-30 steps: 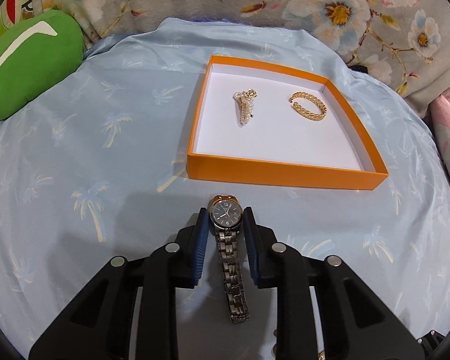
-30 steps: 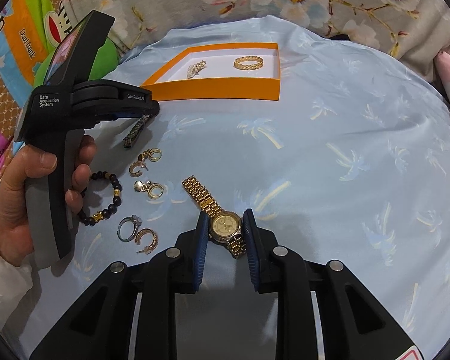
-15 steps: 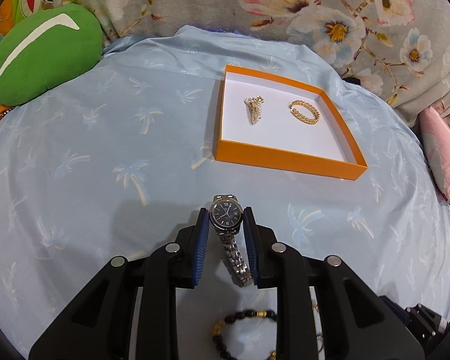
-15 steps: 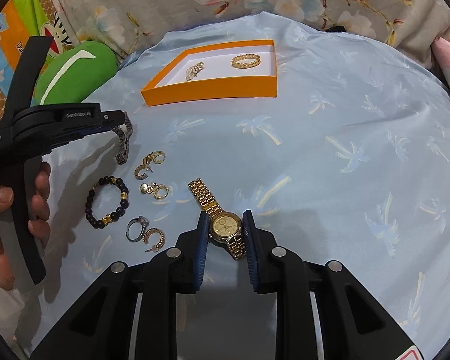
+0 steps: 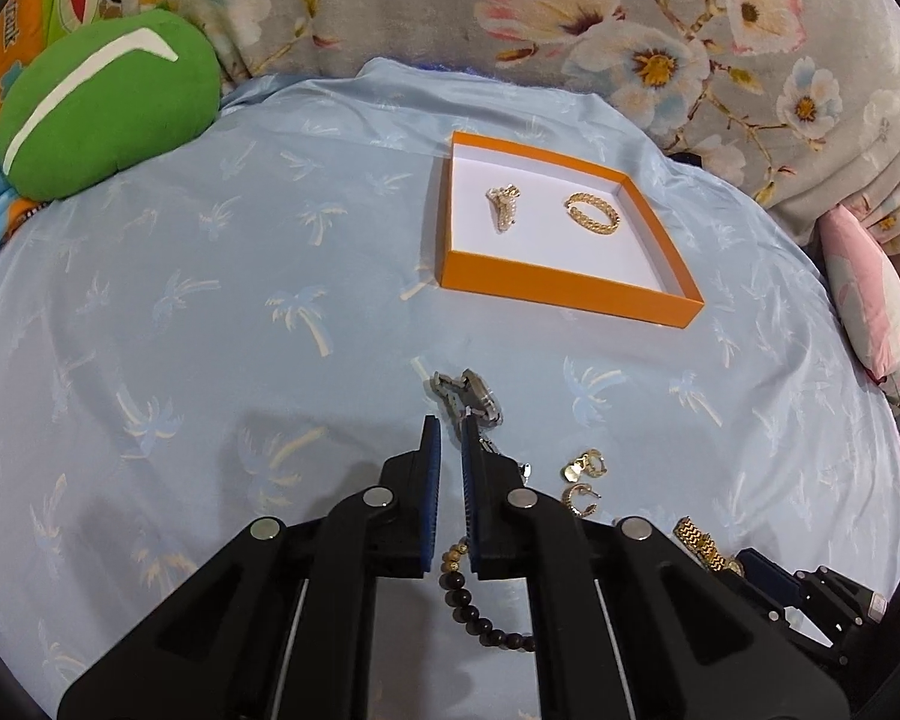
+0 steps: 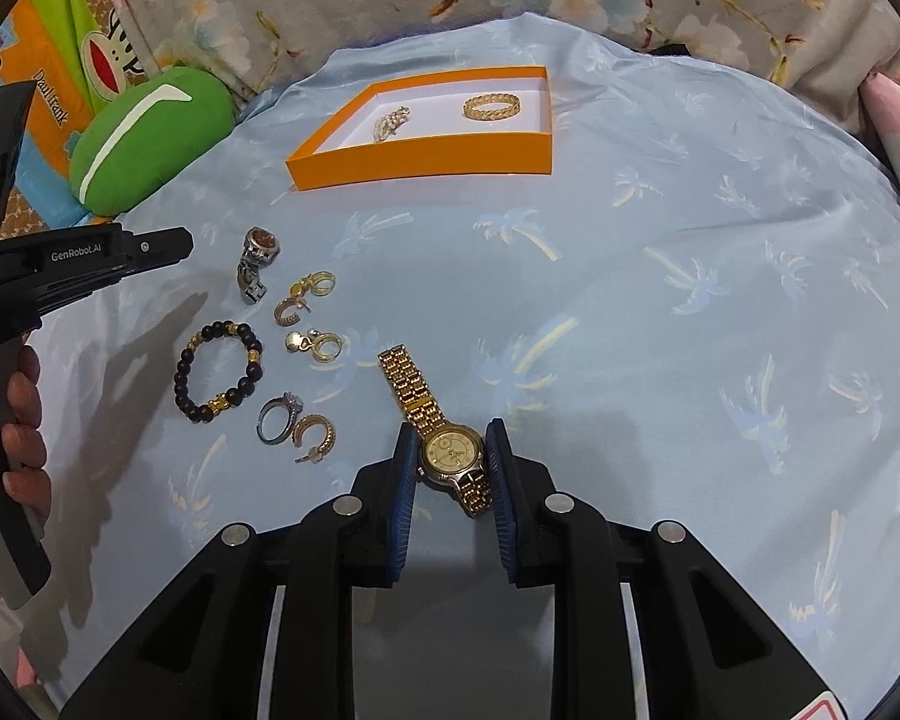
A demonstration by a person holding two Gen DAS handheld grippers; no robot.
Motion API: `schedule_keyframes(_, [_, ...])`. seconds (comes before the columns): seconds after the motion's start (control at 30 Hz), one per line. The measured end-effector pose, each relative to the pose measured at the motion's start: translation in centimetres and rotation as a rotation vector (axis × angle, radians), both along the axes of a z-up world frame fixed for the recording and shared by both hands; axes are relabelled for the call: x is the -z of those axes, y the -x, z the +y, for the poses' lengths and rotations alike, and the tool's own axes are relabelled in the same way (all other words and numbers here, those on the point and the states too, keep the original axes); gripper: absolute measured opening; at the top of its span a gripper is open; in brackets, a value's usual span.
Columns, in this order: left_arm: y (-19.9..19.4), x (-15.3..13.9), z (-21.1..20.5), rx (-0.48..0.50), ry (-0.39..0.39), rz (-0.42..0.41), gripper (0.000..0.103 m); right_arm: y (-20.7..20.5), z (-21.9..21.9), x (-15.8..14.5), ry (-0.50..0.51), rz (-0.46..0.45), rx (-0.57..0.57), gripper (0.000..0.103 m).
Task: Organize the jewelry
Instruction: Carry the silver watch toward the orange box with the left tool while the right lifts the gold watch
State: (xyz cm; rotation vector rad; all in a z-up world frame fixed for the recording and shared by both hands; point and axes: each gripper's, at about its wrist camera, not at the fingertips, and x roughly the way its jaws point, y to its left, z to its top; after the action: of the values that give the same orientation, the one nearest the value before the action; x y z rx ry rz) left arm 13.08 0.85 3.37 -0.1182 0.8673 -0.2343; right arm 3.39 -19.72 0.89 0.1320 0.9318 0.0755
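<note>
The orange tray [image 5: 561, 283] holds a pearl clip [image 5: 503, 207] and a gold chain ring [image 5: 592, 213]; it also shows in the right wrist view [image 6: 420, 165]. The silver watch [image 5: 471, 399] lies crumpled on the blue cloth just ahead of my left gripper [image 5: 451, 438], whose jaws are nearly together and empty. From the right wrist view the watch [image 6: 258, 258] lies beside the left gripper's tip [image 6: 162, 243]. My right gripper [image 6: 450, 450] is shut on the gold watch [image 6: 450, 453], its band trailing on the cloth.
Loose on the cloth lie gold earrings [image 6: 312, 300], a black bead bracelet [image 6: 219, 372], a silver ring [image 6: 279, 417] and a gold hoop [image 6: 315, 435]. A green cushion [image 5: 102, 102] is at the far left and a pink pillow [image 5: 870, 300] at the right.
My left gripper has let go of the silver watch, which now lies on the cloth, and its jaws have closed empty. My right gripper still holds the gold watch.
</note>
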Motion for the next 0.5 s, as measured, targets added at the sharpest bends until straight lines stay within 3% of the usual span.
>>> schedule_keyframes(0.07, [-0.4,0.1,0.0,-0.012,0.007,0.011,0.016,0.1,0.0,0.0,-0.002,-0.001,0.002,0.022])
schedule_keyframes(0.13, [-0.9,0.0,-0.3,-0.017,0.019,0.013,0.041,0.1,0.1,0.0,0.0,-0.003,0.002,0.023])
schedule_keyframes(0.27, [-2.0,0.1,-2.2,0.016,0.002,0.01,0.049,0.1,0.0,0.1,-0.004,-0.006,0.0,0.023])
schedule_keyframes(0.47, [-4.0,3.0,-3.8,0.005,-0.06,0.093,0.047,0.1,0.1,0.1,-0.004,-0.008,-0.002,0.023])
schedule_keyframes(0.5, [-3.8,2.9,-3.9,-0.002,-0.077,0.072,0.043,0.1,0.1,0.1,-0.002,-0.01,-0.003,0.023])
